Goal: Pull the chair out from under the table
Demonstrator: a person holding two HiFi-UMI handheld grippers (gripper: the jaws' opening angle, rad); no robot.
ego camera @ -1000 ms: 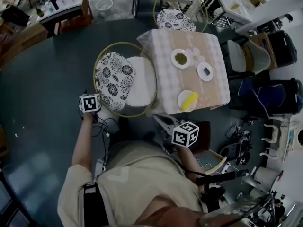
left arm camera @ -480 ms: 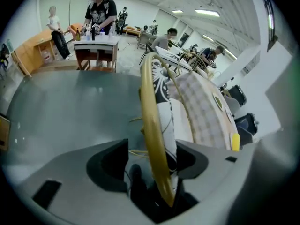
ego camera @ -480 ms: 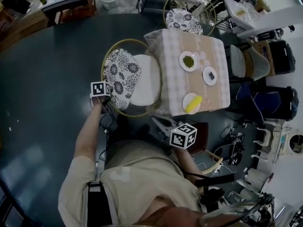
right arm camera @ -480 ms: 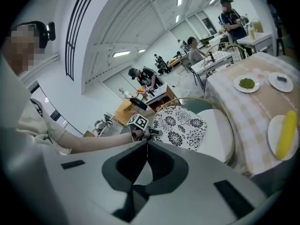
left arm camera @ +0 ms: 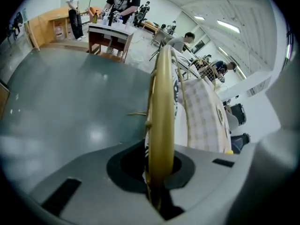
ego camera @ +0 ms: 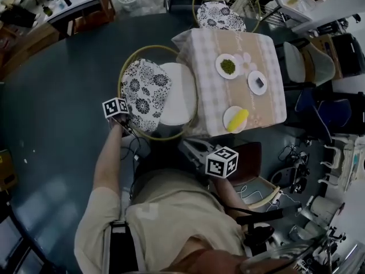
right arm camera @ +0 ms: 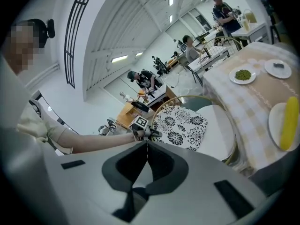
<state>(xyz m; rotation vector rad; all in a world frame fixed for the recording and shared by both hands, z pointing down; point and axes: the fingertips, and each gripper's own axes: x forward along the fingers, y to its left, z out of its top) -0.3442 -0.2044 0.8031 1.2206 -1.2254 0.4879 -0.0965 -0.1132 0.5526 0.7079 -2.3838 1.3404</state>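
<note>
Seen from the head view, looking steeply down, a round chair [ego camera: 174,96] with a gold hoop [ego camera: 149,137] for a frame and a flower-print cushion [ego camera: 142,93] stands at the left edge of a desk [ego camera: 208,96]. The desk is covered by a checked cloth [ego camera: 199,50], and the white seat sits just under the cloth's hem. The left gripper [ego camera: 128,121] meets the hoop at the chair's near left side. The right gripper [ego camera: 194,148] hangs off the desk's near left corner, touching nothing. Three plates [ego camera: 228,66] sit on the desk, and a second chair [ego camera: 219,15] stands at its far edge. A cable [ego camera: 134,147] trails just behind the left gripper, in the likely path of the chair.

Left gripper view: the hoop rises edge-on from between the jaws, which have just been closing and now pinch it. A good pull probably goes straight away from the desk's left edge, level and steady, so the thin hoop does not twist or slip. The cloth may catch on the seat and shift the plates.

Right gripper view: the jaws are pressed together with nothing between them. Beyond them are the chair and the left gripper on its hoop.
</note>
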